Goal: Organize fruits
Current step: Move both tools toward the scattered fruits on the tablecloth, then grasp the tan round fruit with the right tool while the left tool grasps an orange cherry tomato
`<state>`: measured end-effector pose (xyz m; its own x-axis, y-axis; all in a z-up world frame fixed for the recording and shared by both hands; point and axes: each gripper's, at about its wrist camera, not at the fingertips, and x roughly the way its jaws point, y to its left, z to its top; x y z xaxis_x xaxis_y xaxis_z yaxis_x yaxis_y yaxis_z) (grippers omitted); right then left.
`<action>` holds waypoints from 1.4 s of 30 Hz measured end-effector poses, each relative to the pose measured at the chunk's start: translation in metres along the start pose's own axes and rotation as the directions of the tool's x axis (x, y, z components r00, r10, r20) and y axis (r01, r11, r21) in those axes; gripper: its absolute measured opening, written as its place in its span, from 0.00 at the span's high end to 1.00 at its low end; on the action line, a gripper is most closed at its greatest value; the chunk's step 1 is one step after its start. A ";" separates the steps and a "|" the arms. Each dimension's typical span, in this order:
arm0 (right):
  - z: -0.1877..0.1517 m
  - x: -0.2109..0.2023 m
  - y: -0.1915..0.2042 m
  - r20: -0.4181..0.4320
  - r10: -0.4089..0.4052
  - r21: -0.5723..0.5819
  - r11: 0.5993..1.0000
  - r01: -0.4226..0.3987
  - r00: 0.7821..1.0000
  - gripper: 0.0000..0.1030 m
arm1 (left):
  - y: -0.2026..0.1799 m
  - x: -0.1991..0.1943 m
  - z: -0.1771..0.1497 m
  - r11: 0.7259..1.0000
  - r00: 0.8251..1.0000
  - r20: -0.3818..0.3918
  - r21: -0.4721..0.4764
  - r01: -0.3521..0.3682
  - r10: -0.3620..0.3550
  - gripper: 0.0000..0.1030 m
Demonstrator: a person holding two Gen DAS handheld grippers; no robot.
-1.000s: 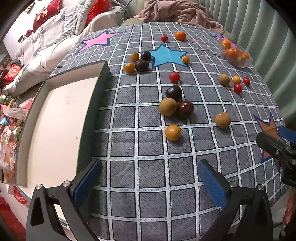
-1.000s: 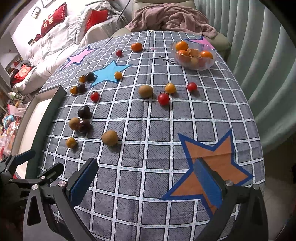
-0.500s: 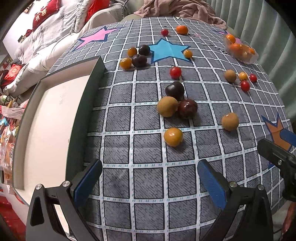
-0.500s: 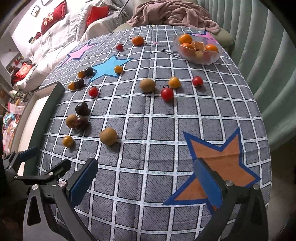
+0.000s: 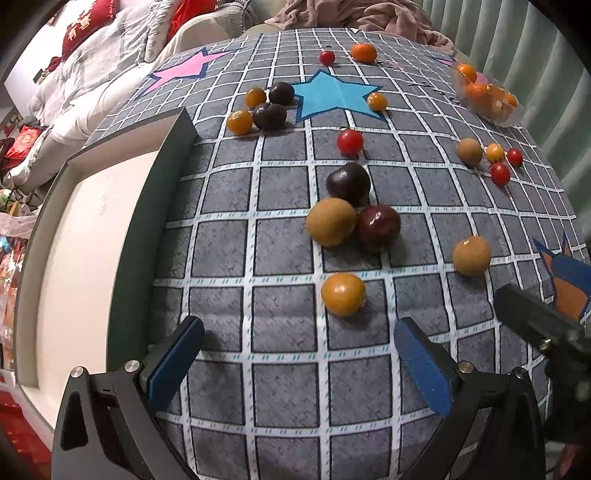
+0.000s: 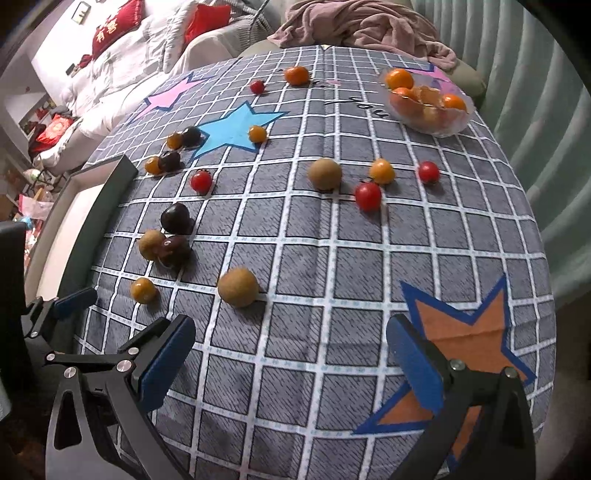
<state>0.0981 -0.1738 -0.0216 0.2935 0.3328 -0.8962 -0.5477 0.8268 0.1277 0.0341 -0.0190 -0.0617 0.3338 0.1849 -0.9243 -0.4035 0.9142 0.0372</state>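
Small fruits lie scattered on a grey checked tablecloth [image 5: 280, 387]. My left gripper [image 5: 299, 354] is open and empty, just short of an orange fruit [image 5: 343, 294]. Beyond it sit a tan fruit [image 5: 330, 220], a dark red plum [image 5: 379, 227] and a dark plum [image 5: 348, 183], touching. My right gripper [image 6: 291, 363] is open and empty, near a tan fruit [image 6: 237, 287]. A white tray with a dark rim [image 5: 155, 206] stands at the left. A glass bowl [image 6: 430, 123] holds oranges at the far right.
Red cherry tomatoes [image 6: 368, 196] and more fruits lie mid-table and near the blue star [image 6: 236, 127]. A pink blanket [image 6: 369, 26] lies past the far edge, a curtain [image 6: 546, 122] on the right, bedding on the left. The left gripper shows in the right wrist view [image 6: 55, 314].
Both grippers have moved forward and lower over the table; the fruits look larger and closer. Both stay open. No fruit has moved.
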 end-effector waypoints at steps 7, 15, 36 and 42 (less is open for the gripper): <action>0.008 0.016 0.006 -0.027 0.016 -0.012 1.000 -0.016 1.000 0.00 | -0.001 0.003 0.005 1.000 0.999 0.023 0.001 0.025 -0.025 0.00; 0.016 0.032 0.020 -0.054 0.029 -0.058 0.998 -0.032 0.998 0.00 | 0.000 0.002 0.000 0.999 0.997 0.060 -0.014 0.047 -0.046 0.00; 0.003 0.010 0.003 0.010 0.066 -0.051 0.997 -0.065 0.998 0.71 | -0.009 -0.012 0.000 0.998 0.995 0.085 0.007 0.056 -0.056 0.57; -0.001 0.000 0.001 0.028 0.084 -0.041 0.996 -0.083 0.996 0.71 | -0.005 -0.015 -0.003 0.996 0.993 0.081 0.011 0.084 -0.084 0.77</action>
<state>0.0967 -0.1729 -0.0214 0.2684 0.4134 -0.8701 -0.6019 0.7772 0.1836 0.0289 -0.0277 -0.0489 0.4347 0.1360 -0.8902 -0.3646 0.9305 -0.0359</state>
